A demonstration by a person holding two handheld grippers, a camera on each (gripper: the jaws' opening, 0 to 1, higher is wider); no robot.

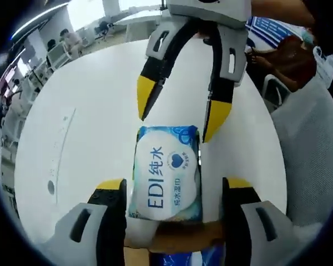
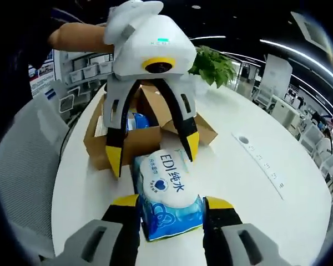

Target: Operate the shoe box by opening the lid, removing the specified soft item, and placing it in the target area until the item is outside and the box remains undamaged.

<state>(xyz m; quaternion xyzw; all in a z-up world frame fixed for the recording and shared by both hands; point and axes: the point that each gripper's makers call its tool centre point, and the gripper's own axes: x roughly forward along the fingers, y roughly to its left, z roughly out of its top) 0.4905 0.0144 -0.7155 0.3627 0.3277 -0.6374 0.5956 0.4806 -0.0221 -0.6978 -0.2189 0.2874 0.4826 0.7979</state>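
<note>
Wipes pack (image 1: 165, 174) between both spread grippers (left (image 1: 172, 191), right (image 2: 172, 213)), mid-table (image 1: 94, 111), open shoe box (image 2: 133, 138) behind.

Table: we see a round white table (image 1: 100, 111) with a long flat inset strip (image 2: 261, 160) in its top.
Seating: a grey chair (image 2: 22, 166) stands just beside the table.
Greenery: a leafy plant (image 2: 213, 64) sits at the table's far edge.
Ceiling: dark, with bright strip lights (image 2: 288, 47).
Beyond: we make out rows of desks (image 1: 53, 52).
</note>
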